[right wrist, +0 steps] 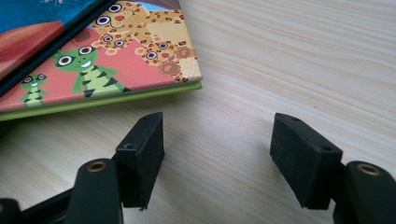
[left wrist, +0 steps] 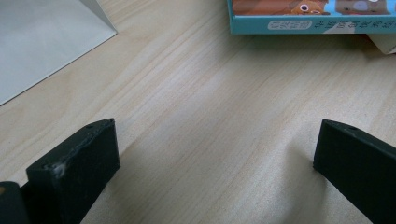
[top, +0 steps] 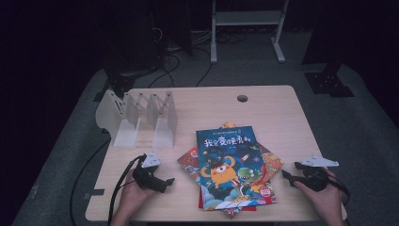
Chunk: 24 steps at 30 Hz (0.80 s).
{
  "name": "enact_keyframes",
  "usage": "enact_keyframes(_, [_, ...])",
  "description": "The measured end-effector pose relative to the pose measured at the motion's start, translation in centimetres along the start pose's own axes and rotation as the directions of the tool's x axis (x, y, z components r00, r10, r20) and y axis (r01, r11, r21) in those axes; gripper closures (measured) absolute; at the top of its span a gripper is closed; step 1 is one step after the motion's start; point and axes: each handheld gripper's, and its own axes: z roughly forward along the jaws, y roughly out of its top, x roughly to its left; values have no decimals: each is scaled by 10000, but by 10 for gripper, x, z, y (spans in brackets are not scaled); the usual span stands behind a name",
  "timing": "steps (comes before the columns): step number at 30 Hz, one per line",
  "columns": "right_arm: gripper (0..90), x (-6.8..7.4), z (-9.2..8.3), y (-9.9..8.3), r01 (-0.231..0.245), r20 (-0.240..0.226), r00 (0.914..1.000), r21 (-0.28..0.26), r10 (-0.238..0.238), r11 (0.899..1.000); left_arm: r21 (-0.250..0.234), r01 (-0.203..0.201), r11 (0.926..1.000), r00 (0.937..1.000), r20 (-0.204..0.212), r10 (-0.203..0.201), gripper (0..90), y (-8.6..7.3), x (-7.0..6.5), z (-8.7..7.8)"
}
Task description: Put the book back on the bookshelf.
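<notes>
**Operator:** While both of my hands rest near the front edge of the table point(top: 282, 101), report the left gripper point(top: 165, 181).

**Me:** My left gripper sits toward the front-left corner, jaws pointing at the pile of picture books point(top: 233, 169). In the left gripper view its jaws stand wide apart with bare wood between them; nothing is held. A book's teal edge point(left wrist: 308, 25) lies ahead, well apart from the pads.

**Operator:** Right gripper point(top: 287, 178)?

**Me:** It sits toward the front-right corner, jaws aimed at the pile's right side. In the right gripper view the jaws stand moderately apart, empty, resting low over the wood. The corner of a lower book point(right wrist: 116, 65), printed with green frogs and spotted animals, lies just beyond my left-hand pad point(right wrist: 142, 154), near but not touching.

**Operator:** Location of the books?

**Me:** Front centre of the table, stacked askew, with the blue monster-cover book point(top: 230, 165) on top. A white divider rack point(top: 141, 117) stands at the rear-left, and a round cable hole point(top: 242, 98) lies near the far edge.
</notes>
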Motion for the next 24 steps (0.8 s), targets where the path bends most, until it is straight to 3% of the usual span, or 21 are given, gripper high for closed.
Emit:
enact_keyframes(8, [388,-3,-3,-1,-124,-39,9999,9,124,9999,5,1,10000,10000,1,-1,0,0,0,0])
enact_keyframes(13, [408,-3,-12,3,-350,-12,9994,-300,349,9989,8,-10,10000,10000,6,10,0,0,0,0])
enact_keyframes(20, [421,2,-23,20,-623,-242,9979,-961,603,9934,4,-32,10000,10000,39,32,0,0,0,0])
enact_keyframes(24, [423,6,-23,34,-321,-179,9994,-1079,304,9936,7,-34,10000,10000,38,34,0,0,0,0])
